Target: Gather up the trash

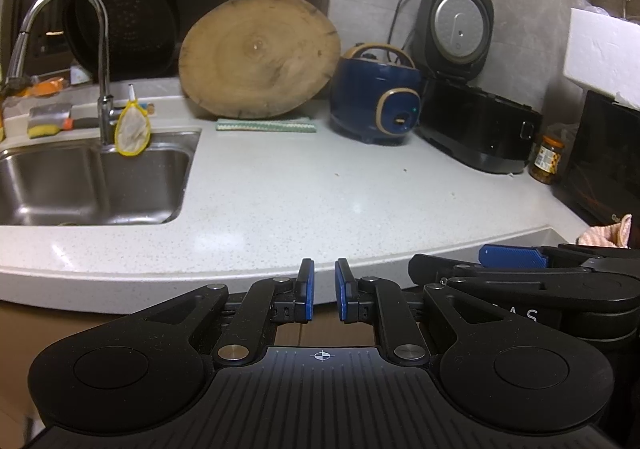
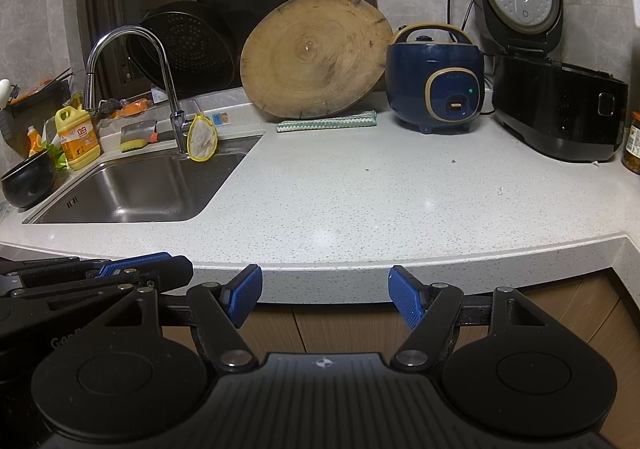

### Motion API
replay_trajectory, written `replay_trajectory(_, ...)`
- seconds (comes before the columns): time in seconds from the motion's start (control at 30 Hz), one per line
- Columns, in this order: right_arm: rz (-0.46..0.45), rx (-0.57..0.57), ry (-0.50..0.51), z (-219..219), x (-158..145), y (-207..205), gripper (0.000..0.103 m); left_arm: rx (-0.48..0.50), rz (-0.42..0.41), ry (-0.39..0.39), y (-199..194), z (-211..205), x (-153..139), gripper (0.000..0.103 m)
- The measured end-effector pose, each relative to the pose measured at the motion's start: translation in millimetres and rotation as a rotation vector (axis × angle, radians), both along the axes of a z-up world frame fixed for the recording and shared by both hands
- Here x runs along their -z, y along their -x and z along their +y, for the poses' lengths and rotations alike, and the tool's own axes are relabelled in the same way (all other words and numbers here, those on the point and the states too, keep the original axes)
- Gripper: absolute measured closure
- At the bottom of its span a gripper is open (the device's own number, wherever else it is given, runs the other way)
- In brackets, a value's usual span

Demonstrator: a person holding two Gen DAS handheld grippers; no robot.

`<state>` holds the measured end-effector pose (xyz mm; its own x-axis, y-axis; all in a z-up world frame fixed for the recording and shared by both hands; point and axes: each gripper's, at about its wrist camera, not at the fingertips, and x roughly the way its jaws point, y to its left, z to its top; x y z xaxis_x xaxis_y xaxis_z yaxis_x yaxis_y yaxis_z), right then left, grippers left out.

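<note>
Trash to collect shows only as small scraps on the pale speckled table (image 2: 340,205): dark crumbs near centre right (image 2: 453,160) and a whitish fleck toward the right edge (image 2: 500,191); no bag, bin or larger litter is in view.

Largest items first: the steel sink (image 2: 132,189) fills the left of the right-wrist view, with the tap (image 2: 168,89) over it. A round wooden cutting board (image 2: 316,57) leans at upper centre, above a folded striped cloth (image 2: 328,121). At right stand a black rice cooker (image 2: 560,109) with lid raised and a blue cooker (image 2: 436,89).

The left gripper (image 1: 324,289) sits at the bottom edge, jaws nearly together with a narrow gap, holding nothing. The right gripper (image 2: 326,295) stands wide open, also empty. Both hang before the table's front edge.

Judged advice: such tiny scraps call for a low, flat approach with nearly closed jaws, or sweeping them together first.

Whether the specks are crumbs or stains cannot be told. The sink bottom and the table's far right are cut off.
</note>
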<state>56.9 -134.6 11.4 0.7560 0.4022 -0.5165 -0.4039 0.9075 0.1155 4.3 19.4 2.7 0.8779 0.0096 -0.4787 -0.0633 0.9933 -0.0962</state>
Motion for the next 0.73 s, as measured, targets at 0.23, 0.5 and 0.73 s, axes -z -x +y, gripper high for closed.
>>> replay_trajectory(0.23, 0.005, 0.005, 0.000, 0, 0, -1, 0.032, 0.001, 0.000, 0.001, -1, 0, 0, 0.088)
replay_trajectory(0.5, 0.021, 0.015, 0.006, 3, 2, -5, 0.032, 0.006, 0.003, 0.008, -8, 2, 4, 0.088)
replay_trajectory(0.73, 0.062, 0.032, 0.001, -1, 7, -22, 0.032, -0.079, 0.058, 0.045, -28, 29, 10, 0.088)
